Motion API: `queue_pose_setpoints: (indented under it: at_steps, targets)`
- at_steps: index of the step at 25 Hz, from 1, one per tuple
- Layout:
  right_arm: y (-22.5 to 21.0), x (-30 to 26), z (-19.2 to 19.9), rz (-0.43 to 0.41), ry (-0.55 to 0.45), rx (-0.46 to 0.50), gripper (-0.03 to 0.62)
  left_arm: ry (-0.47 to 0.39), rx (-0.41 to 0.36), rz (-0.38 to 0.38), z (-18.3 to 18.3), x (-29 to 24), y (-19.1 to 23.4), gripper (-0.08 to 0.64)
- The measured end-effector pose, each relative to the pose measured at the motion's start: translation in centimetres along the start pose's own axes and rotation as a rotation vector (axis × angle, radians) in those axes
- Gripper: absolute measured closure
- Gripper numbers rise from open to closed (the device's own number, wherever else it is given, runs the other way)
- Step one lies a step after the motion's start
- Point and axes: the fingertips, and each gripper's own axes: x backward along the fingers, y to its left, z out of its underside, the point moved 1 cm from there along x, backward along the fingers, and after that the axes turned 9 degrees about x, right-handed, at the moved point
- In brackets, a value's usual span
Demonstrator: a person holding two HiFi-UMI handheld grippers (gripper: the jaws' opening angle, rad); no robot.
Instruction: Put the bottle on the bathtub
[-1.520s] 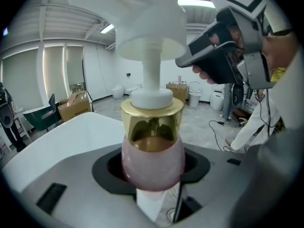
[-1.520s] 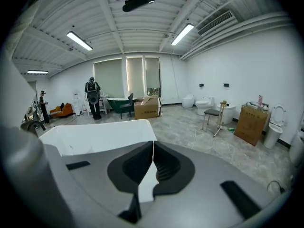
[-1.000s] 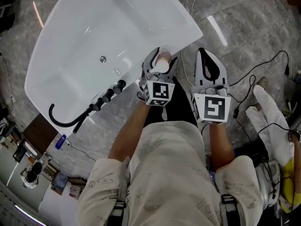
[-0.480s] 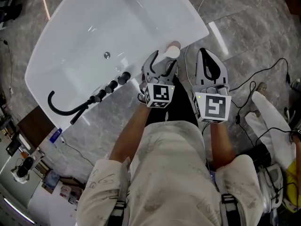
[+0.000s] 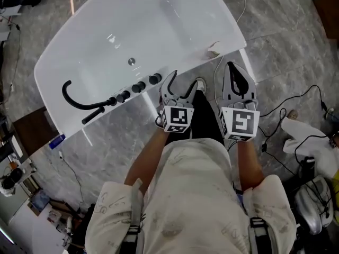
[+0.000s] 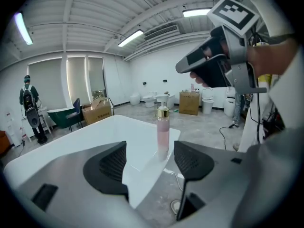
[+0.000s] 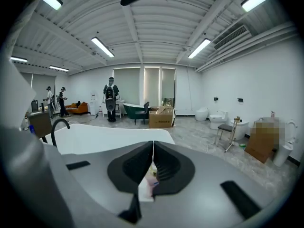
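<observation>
While bottle [image 6: 163, 132] stands upright on bathtub [image 5: 106, 41] rim, L gripper [image 6: 150, 151] fingers gape.

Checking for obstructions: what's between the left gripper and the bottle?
Only bare tub rim, per the left gripper view; left gripper open, bottle standing free.

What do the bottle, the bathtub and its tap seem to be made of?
Bottle: probably clear plastic, since pink liquid shows through. Bathtub: glossy white, acrylic or enamel; light streaks reflect in it. Tap: matte black, likely coated metal.
</observation>
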Motion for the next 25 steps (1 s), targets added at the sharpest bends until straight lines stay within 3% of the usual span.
queue_pose_setpoints:
  at_steps: [8, 16, 25]
  targets:
    - [7.7, 3.6, -4.1, -0.051, -0.060, 0.078, 0.601, -0.046, 0.072, -0.106, 1.9, 10.4, 5.0, 0.264]
    - [14.3, 7.8, -7.6, -0.074, -0.134, 0.147, 0.601, -0.181, 0.151, -0.231, 1.4, 21.6, 10.2, 0.264]
    - [23.1, 10.9, -10.9, -0.197, -0.215, 0.202, 0.601, -0.322, 0.190, -0.361, -0.4, 31.5, 14.5, 0.264]
